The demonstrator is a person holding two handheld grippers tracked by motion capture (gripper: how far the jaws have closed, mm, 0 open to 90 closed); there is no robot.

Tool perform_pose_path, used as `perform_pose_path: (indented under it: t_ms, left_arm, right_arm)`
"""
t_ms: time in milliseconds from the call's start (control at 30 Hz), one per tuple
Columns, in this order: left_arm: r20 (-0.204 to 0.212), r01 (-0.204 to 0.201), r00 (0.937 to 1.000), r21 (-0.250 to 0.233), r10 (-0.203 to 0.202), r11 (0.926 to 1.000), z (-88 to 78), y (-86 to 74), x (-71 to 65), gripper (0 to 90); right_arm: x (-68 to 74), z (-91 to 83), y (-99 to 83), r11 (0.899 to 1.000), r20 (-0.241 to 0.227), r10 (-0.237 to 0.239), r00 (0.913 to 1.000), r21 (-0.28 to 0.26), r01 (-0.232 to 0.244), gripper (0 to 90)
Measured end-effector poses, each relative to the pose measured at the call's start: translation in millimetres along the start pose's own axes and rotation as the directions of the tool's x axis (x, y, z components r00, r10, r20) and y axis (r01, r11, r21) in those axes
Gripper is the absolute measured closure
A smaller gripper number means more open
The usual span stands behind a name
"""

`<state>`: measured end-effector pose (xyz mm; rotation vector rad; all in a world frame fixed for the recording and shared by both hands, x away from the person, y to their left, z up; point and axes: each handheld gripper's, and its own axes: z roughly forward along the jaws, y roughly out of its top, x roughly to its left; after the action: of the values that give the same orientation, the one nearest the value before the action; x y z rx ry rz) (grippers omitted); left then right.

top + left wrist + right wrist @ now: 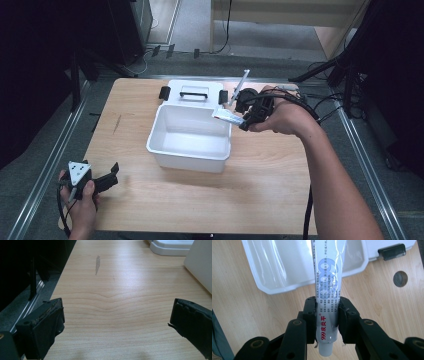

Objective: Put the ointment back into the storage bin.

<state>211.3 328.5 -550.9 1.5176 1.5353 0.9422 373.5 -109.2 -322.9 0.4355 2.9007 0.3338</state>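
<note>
wooden table [165,210] | grey smear [97,264] (near left edge) | dark floor [30,165]

The tube [327,290] is silvery white with blue figures and red lettering; the box [190,137] is white with black latches; the counter [280,185] is pale wood grain.

Glossy foil-like tube [327,277], smooth glossy white plastic box [165,147], matt pale wood-grain table [270,180], one scuffed patch.

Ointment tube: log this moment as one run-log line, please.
right tool: shut on ointment tube, cap end toward camera | tube: above white box rim | left tool: open, holding nothing, over wooden table
</note>
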Motion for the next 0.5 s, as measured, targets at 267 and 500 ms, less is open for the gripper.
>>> perform_pose_path:
  t_ms: [267,500]
  left_arm:
    - [0.003,0.002,1.0000,0.001,-0.002,1.0000,-0.3,0.0,0.4,0.0]
    - [0.005,0.002,1.0000,0.001,-0.002,1.0000,-0.3,0.0,0.7,0.0]
  right_arm:
    - [5.8,11.3,21.0,0.998,-0.024,-0.067,0.9975,0.003,0.067,71.7]
    - [9.1,24.9,34.9,0.994,-0.037,-0.108,0.9935,0.000,0.108,71.7]
